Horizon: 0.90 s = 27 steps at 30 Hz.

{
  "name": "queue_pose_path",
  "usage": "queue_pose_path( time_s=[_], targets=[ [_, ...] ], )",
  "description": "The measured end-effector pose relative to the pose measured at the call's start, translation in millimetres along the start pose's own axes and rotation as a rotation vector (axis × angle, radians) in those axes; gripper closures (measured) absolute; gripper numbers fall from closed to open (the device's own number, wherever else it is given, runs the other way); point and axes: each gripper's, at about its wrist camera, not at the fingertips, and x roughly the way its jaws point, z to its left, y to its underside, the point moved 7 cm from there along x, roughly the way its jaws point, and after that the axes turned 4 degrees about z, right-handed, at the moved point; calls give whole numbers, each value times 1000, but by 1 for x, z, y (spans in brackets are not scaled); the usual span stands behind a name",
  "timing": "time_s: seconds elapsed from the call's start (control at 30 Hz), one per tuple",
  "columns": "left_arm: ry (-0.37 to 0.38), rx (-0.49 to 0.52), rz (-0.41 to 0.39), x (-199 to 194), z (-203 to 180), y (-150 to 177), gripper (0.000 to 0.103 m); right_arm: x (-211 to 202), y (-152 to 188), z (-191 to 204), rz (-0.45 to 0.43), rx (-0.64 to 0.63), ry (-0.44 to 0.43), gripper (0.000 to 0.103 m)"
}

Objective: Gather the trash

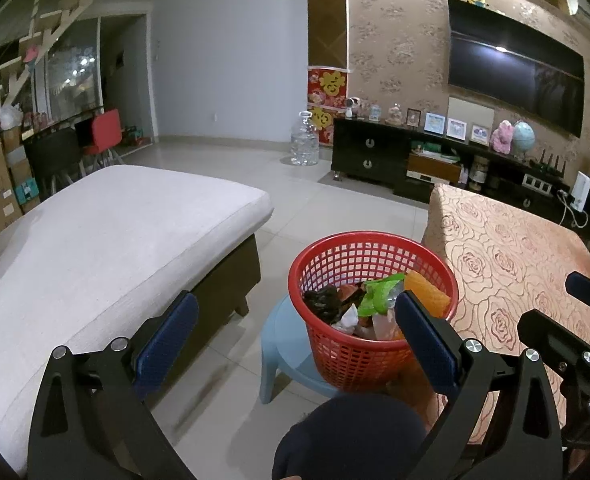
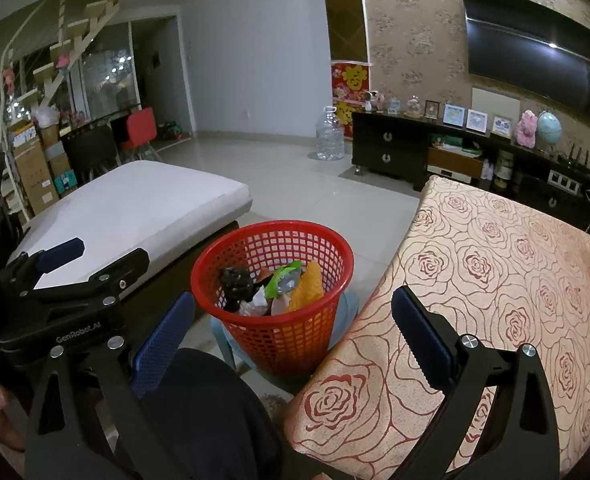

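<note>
A red mesh basket [image 1: 327, 256] stands on a pale blue stool [image 1: 283, 344] between the sofa and the table; it also shows in the right wrist view [image 2: 255, 236]. It holds several pieces of trash: a green wrapper [image 1: 377, 296], an orange piece [image 1: 427, 294], black and white scraps. My left gripper [image 1: 295, 332] is open and empty, held just before the basket. My right gripper [image 2: 293, 324] is open and empty, between the basket and the table edge. The left gripper's body [image 2: 71, 280] shows at the left of the right wrist view.
A table with a rose-patterned cloth [image 2: 495, 280] is on the right. A grey-cushioned sofa [image 1: 107, 232] is on the left. A dark TV cabinet [image 1: 415, 160], a TV [image 1: 515, 68] and a water jug [image 1: 305, 144] stand at the back. A dark knee [image 1: 351, 436] is below.
</note>
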Motion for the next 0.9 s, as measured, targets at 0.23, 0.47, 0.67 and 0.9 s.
queue_pose_path(
  time_s=[0.23,0.47,0.67,0.9],
  targets=[
    [0,10,3,0,-3,2,8,2,2,-5,7,7,6,7],
    [17,6,11,2,-5,3,8,4,5,-9,12,19,9,7],
    [16,8,17,4,-4,4,8,4,5,-10,14,20,9,7],
    [16,-5,28,8,-2,6,8,6,8,-14,15,25,11,7]
  ],
)
